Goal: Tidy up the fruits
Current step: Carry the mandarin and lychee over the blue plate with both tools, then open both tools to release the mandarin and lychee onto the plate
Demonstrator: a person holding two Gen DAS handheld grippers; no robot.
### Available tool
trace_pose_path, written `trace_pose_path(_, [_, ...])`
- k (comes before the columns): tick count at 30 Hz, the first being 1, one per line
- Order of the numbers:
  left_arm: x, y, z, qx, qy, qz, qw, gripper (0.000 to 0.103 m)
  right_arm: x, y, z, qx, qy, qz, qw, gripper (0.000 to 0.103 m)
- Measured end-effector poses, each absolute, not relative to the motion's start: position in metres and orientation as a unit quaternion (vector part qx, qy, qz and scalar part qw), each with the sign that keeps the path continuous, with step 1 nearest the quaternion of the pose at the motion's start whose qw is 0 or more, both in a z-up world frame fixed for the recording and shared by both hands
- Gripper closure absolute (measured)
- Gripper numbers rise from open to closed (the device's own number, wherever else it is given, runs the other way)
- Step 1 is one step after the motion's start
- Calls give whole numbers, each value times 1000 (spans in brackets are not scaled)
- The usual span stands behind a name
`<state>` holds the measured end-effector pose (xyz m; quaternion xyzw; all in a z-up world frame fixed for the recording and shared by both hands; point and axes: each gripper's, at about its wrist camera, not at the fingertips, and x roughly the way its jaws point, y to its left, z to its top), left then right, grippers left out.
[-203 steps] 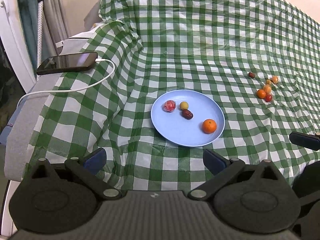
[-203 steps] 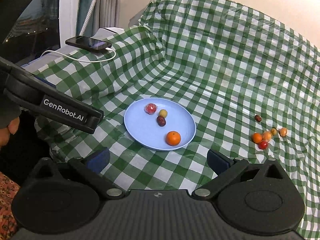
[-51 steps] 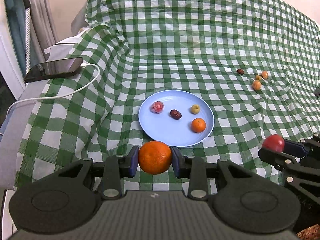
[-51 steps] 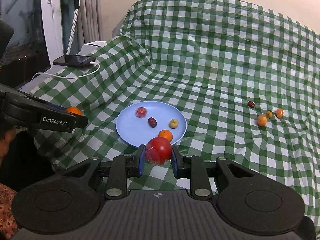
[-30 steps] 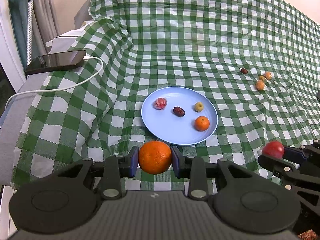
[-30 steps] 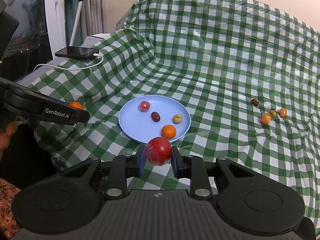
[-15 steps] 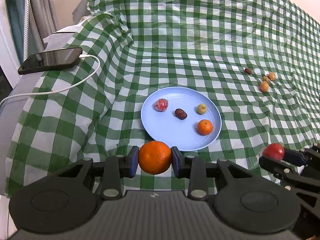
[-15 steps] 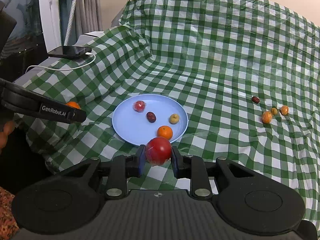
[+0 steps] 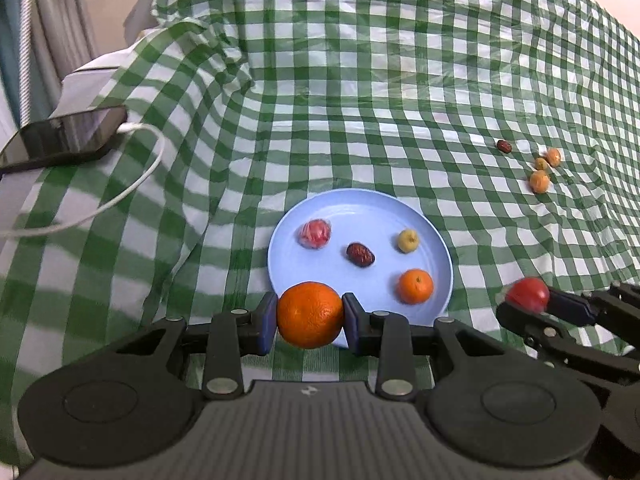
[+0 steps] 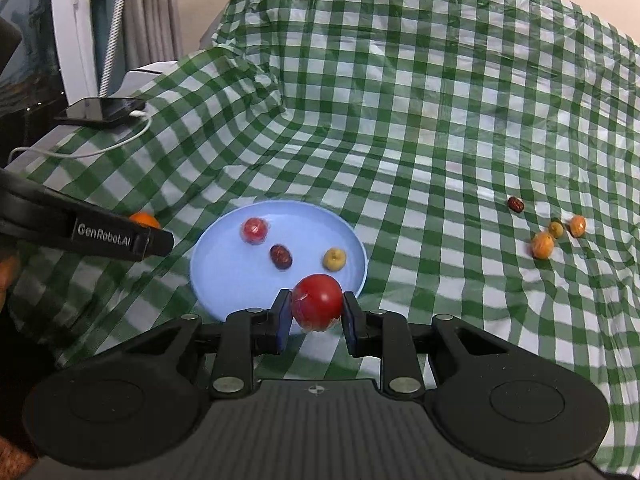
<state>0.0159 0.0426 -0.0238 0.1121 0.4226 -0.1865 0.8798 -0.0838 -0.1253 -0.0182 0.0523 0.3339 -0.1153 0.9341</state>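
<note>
1. Left gripper (image 9: 310, 316): clamped on a large orange (image 9: 310, 314), at the near rim of the blue plate (image 9: 440, 248).
2. Right gripper (image 10: 316, 310): clamped on a red fruit (image 10: 317, 307), over the plate's near edge.
3. Plate holds four small fruits; four more lie on the checked cloth (image 9: 360, 100).
</note>
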Motion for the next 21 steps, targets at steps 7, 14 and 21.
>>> trace_pose_path(7, [50,23,-42,118,433,-193,872,65,-45,-140,-35,52,346,-114,930,76])
trace_pose_path(14, [79,7,-70,138,453,-193,859,65,-12,-145,-61,47,375,-95,921,75])
trace_pose_path(21, [98,1,-83,143,456,-195,856,51,11,-146,-79,32,390,-81,917,75])
